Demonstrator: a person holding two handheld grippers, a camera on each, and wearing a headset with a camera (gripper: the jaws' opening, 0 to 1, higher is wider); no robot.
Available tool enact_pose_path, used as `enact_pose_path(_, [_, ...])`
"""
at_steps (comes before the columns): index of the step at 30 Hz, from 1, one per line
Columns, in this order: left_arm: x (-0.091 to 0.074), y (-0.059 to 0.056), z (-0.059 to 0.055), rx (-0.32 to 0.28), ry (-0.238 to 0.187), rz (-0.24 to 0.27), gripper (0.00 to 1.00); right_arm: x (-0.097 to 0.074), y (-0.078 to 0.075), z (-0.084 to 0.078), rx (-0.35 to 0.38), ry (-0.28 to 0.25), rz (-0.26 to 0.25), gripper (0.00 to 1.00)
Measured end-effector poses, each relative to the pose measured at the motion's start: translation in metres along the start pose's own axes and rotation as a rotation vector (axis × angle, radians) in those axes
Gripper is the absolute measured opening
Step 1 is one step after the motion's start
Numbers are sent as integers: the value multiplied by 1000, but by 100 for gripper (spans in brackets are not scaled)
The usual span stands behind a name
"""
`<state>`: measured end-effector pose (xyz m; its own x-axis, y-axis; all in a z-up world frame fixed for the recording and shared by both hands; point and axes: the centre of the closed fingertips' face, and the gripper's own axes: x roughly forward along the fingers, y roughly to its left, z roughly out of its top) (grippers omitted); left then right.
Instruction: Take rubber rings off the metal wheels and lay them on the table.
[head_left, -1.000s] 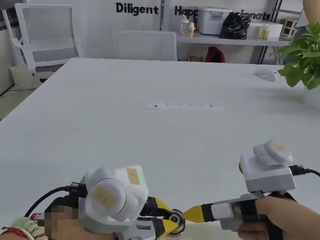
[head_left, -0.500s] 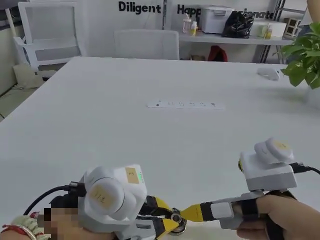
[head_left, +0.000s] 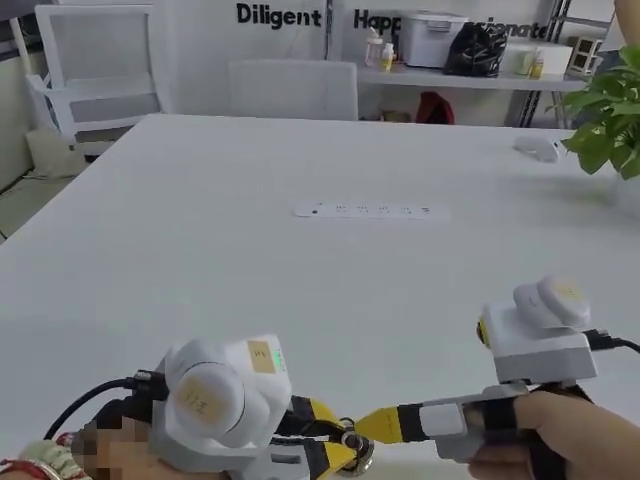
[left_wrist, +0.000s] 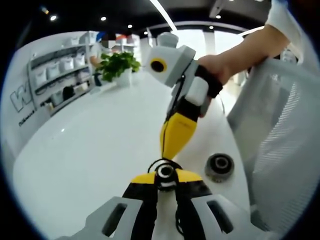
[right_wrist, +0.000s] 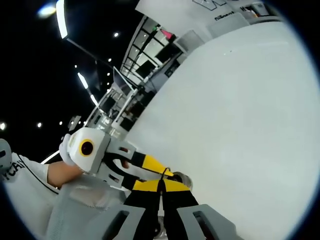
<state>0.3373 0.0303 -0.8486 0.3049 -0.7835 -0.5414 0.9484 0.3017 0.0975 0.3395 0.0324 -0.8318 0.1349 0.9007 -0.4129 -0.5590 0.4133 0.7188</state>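
A small metal wheel (left_wrist: 165, 171) with a black rubber ring sits pinched in my left gripper (left_wrist: 165, 176), just above the near edge of the white table (head_left: 300, 270). My right gripper (right_wrist: 161, 184) comes in from the right, its yellow jaws shut on a thin black loop of the rubber ring (left_wrist: 154, 164) at the wheel's rim. In the head view the left gripper (head_left: 338, 446) and the right gripper (head_left: 374, 430) meet tip to tip at the wheel (head_left: 352, 442). A second wheel (left_wrist: 219, 166), with its ring on it, lies flat on the table nearby.
A white power strip (head_left: 370, 210) lies at mid-table. A potted plant (head_left: 605, 110) stands at the far right, with a small white object (head_left: 535, 148) beside it. A white chair (head_left: 292, 90) is pushed against the far edge.
Both grippers stay joined at the wheel. The left gripper has sunk slightly toward the bottom of the head view; the right one has barely moved.
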Motion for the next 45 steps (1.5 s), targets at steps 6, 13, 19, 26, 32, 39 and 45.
enact_pose_path(6, [0, -1, 2, 53, 25, 3, 14, -3, -6, -1, 15, -2, -43, 0])
enact_pose_path(13, [-14, 8, 12, 18, -3, 0, 17, -4, -6, 2, 13, -10, -44, 0])
enact_pose_path(19, [-35, 25, 31, -6, -66, 61, 22, -6, 0, 11, 25, -52, -21, 0])
enact_pose_path(26, [-55, 31, 49, 13, -93, 67, 33, -7, 10, 22, 31, -94, 9, 0])
enact_pose_path(32, [-85, 38, 66, 0, -136, 98, 44, -3, 32, 34, 59, -141, 89, 0])
enact_pose_path(39, [-120, 30, 66, 14, -146, 117, 51, 4, 53, 35, 65, -142, 147, 0])
enact_pose_path(45, [-149, 27, 55, 6, -140, 165, 60, 13, 63, 25, 30, -91, 165, 0])
